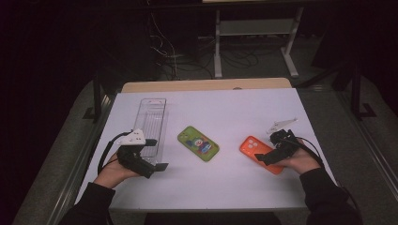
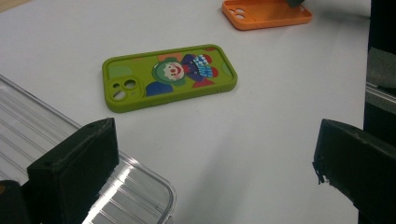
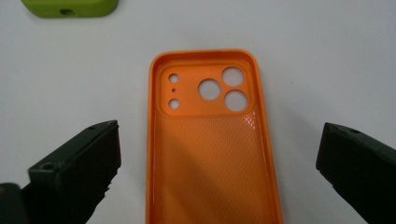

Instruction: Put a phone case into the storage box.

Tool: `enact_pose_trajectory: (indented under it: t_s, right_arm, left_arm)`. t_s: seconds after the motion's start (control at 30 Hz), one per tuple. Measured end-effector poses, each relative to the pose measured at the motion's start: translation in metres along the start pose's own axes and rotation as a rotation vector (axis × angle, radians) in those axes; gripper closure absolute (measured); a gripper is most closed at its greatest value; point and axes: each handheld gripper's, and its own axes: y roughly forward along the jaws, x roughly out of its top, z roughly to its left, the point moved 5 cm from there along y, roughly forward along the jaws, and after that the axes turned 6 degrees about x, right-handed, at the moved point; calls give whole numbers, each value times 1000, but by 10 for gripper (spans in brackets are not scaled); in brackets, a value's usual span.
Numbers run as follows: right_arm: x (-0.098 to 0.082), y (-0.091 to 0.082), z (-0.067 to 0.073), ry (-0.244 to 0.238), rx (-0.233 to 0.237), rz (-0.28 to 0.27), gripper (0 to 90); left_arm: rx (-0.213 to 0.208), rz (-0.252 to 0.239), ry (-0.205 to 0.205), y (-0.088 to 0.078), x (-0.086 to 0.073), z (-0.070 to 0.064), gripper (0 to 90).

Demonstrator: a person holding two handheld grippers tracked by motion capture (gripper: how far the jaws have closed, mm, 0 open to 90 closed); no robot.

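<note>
- We judge the step in hand to be the approach to a grasp: our right hand-held gripper (image 3: pixel 217 172) hangs with its jaws spread wide, holding nothing, and the orange phone case (image 3: pixel 212 144) lies straight ahead between them on the white desk (image 3: pixel 317 60).
- The orange phone case lies inside-up, camera holes at the end far from the right hand-held gripper, its near end passing under our view; in the high view the right hand-held gripper (image 1: pixel 280 146) sits over that near end of the orange phone case (image 1: pixel 256 149).
- The next move, as we judge it, calls for lowering so one jaw comes down outside each long edge, then closing gently, since the walls look thin and soft.
- Our left hand-held gripper (image 2: pixel 212 163) is also wide open and empty; a clear plastic tray (image 2: pixel 135 196) lies under and beside its left jaw, and the green phone case (image 2: pixel 169 77) lies ahead of it, well apart.
- Materials: the orange phone case looks like smooth, glossy rubbery plastic with a fine dotted texture on its inner floor, rounded corners and a raised rim.
- The green phone case is matt, rounded, printed with a clown figure, lying back-up.
- The clear plastic tray is rigid, transparent and ribbed, a long rectangle with rounded corners.
</note>
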Motion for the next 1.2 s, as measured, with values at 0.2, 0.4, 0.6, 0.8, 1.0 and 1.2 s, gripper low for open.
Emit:
enact_pose_trajectory:
  t_s: [0.2,0.4,0.6,0.8,1.0,1.2]
  right_arm:
    - [-4,8,0,-25,11,30,0]
    - [-9,16,2,-22,25,69,0]
    - [-11,20,2,-42,16,88,9]
    - [-14,24,0,-49,18,98,45]
    - [-15,25,0,-56,23,107,98]
    - [-15,23,-1,-42,19,106,149]
  left_arm:
    - [0,0,-2,0,0,0,0]
    - [2,1,0,0,0,0,0]
    - [1,6,6,0,0,0,0]
    - [0,6,8,1,0,0,0]
    - [1,6,11,1,0,0,0]
    - [1,9,12,1,0,0,0]
